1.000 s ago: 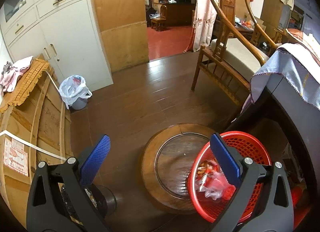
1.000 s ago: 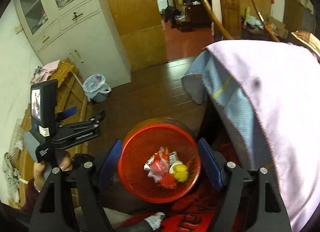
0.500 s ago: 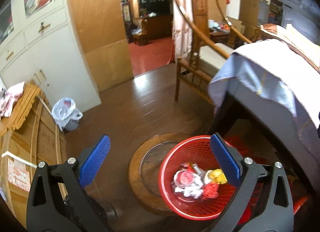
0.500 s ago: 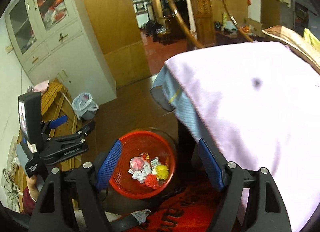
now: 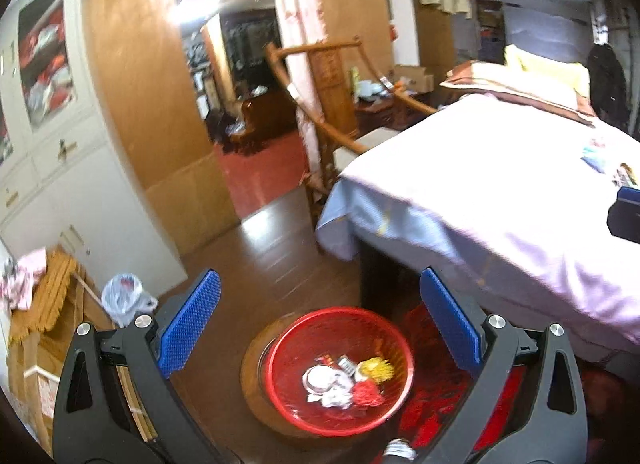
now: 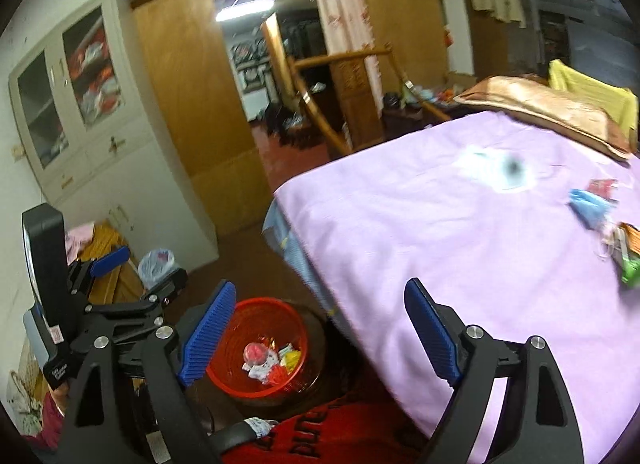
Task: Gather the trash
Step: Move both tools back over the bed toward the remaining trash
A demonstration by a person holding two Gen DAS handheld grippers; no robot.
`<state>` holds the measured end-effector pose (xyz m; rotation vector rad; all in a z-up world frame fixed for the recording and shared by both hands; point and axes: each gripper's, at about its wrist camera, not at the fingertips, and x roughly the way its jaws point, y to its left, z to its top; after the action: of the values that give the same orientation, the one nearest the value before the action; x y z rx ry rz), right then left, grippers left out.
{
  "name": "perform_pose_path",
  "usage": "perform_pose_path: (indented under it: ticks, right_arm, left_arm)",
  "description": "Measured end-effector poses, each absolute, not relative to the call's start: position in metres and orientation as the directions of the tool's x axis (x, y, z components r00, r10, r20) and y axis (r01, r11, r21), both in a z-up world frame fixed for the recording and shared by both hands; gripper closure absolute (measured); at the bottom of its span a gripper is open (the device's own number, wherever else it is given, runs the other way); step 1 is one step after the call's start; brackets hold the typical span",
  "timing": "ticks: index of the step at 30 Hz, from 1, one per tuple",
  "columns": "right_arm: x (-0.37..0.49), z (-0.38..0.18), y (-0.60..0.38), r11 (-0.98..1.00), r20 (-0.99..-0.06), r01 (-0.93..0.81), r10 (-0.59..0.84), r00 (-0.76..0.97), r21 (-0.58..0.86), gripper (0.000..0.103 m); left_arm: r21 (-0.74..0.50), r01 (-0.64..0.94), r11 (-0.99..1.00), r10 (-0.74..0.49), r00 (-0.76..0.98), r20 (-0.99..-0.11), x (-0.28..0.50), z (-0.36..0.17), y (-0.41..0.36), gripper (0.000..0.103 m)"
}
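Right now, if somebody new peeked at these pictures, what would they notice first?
Probably the red basket on the floor beside the bed, with wrappers piled inside it. Next, the big purple bedsheet filling the right side, with a few scraps scattered near its far right edge. Both the left gripper and right gripper are open and empty.

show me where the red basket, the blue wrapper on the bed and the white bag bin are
red basket (image 5: 402,338), left wrist view, on the right side of its rim
blue wrapper (image 6: 591,203), right wrist view, on the middle of the crumpled piece
white bag bin (image 6: 157,262), right wrist view, on the front of the plastic bag
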<state>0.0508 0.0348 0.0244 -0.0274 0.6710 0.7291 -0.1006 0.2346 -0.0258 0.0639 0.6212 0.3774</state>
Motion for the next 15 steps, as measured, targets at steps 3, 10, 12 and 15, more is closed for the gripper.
perform_pose_path:
  ticks: [3, 10, 12, 15]
  right_arm:
    - [0.046, 0.032, 0.001, 0.776, -0.539, -0.594, 0.600, 0.592, 0.211, 0.017]
    - [0.034, 0.043, -0.083, 0.833, -0.466, -0.497, 0.549, 0.694, 0.242, 0.013]
    - [0.033, 0.045, -0.107, 0.851, -0.451, -0.463, 0.525, 0.722, 0.250, 0.012]
    - [0.033, 0.045, -0.140, 0.875, -0.441, -0.413, 0.483, 0.756, 0.251, 0.012]
  left_arm:
    - [0.195, -0.290, 0.937, 0.349, 0.779, -0.521, -0.103, -0.013, 0.205, 0.007]
    - [0.264, -0.192, 0.945, 0.297, 0.842, -0.451, -0.104, 0.008, 0.131, 0.007]
    - [0.282, -0.167, 0.945, 0.281, 0.855, -0.436, -0.102, 0.011, 0.113, 0.007]
    - [0.304, -0.116, 0.946, 0.241, 0.878, -0.415, -0.096, 0.014, 0.085, 0.007]
